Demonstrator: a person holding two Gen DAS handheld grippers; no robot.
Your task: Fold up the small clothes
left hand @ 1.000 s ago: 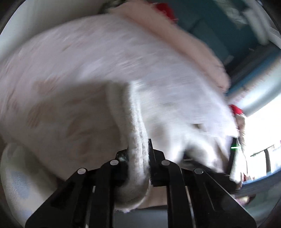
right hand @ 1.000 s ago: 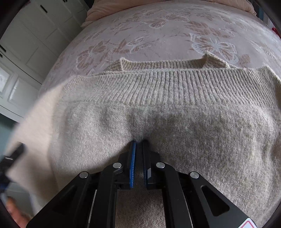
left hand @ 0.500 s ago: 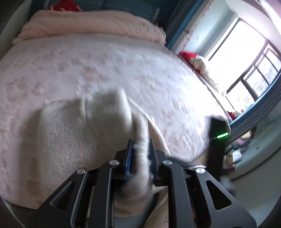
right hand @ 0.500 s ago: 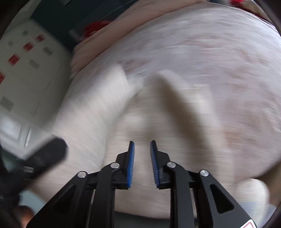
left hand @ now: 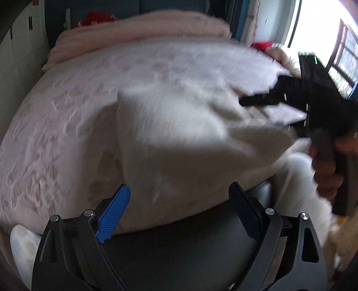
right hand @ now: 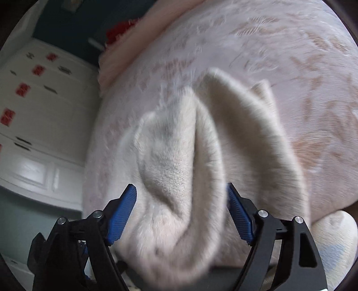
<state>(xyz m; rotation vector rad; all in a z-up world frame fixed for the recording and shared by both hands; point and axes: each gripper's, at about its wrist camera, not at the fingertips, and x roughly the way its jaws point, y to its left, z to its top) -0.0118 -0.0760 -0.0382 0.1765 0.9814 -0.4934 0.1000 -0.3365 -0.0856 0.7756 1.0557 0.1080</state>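
A cream knit sweater (left hand: 179, 134) lies bunched on the pink butterfly bedspread (left hand: 67, 112) near the bed's front edge. My left gripper (left hand: 179, 201) hovers just in front of it. Its jaws are opening wide and nothing sits between the pads. In the right wrist view a raised fold of the sweater (right hand: 179, 156) bulges between the fingers of my right gripper (right hand: 181, 206). Those jaws are opening too, and the blue pads (right hand: 123, 212) stand off the knit. A hand (left hand: 326, 170) holds the right gripper (left hand: 257, 104) over the sweater's right side.
A folded pink blanket (left hand: 134, 29) and a red item (left hand: 96, 18) lie at the head of the bed. White cabinets (right hand: 33, 112) stand to the left and a bright window (left hand: 335, 44) to the right. A pale soft bundle (right hand: 335, 235) sits at the bed's near corner.
Both grippers were shut on the sweater's knit and have let go, with the jaws now spread wide. Both hands swung sideways and the sweater dropped into a bunched heap.
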